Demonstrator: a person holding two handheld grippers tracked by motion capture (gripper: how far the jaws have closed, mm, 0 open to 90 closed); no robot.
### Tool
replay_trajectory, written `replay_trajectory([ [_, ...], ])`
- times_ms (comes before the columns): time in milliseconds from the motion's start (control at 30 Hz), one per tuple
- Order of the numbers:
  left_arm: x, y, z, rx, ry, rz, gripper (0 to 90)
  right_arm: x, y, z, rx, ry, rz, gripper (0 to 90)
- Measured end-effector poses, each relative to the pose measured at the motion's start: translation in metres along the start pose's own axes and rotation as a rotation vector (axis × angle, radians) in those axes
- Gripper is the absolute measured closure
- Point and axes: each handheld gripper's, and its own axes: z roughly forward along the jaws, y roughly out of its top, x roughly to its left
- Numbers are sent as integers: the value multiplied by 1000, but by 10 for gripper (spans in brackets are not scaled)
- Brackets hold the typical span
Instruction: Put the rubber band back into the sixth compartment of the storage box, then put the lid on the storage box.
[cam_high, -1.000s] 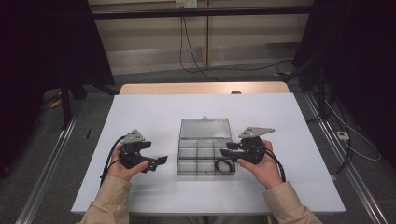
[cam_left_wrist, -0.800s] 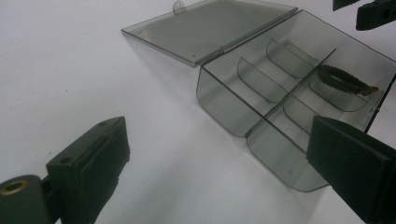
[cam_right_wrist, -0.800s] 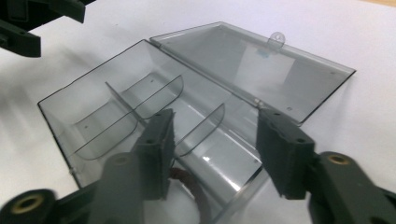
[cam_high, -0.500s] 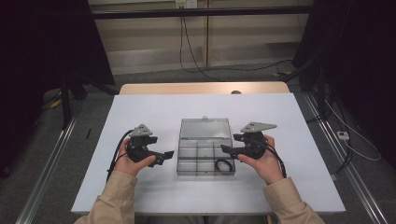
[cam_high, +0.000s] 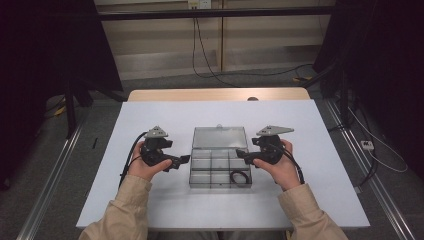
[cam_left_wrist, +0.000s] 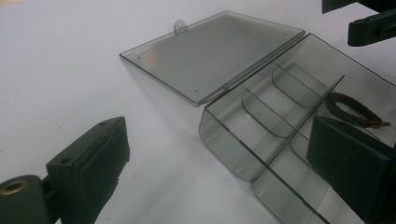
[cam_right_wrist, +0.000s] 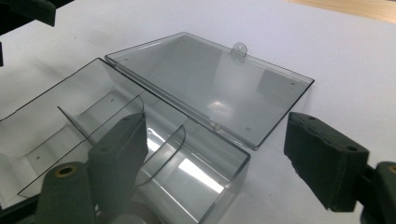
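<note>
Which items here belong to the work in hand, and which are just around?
In use:
- clear compartment box, lid open flat
- dark loop in its near right compartment
- left gripper
- right gripper

Just around:
- white table
- floor cables

A clear plastic compartment box (cam_high: 220, 165) is sitting open at the middle of the white bench (cam_high: 150, 120), its lid (cam_high: 219, 137) lying flat behind. A dark looped band (cam_high: 240, 177) is resting in its front right compartment.
</note>
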Motion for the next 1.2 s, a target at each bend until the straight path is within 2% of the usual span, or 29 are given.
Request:
replay_trajectory([
  [267,1,10,4,-3,4,6,59,-5,3,3,9,-18,9,222],
  [600,3,21,13,-2,8,2,59,-11,10,6,-5,-37,32,225],
  [867,7,28,24,0,19,-18,59,-16,15,12,-6,-54,47,230],
  [1100,11,36,35,22,32,-25,59,-21,17,18,-9,-66,67,233],
  [1200,12,39,41,10,32,-42,59,-24,17,20,-10,-71,76,234],
])
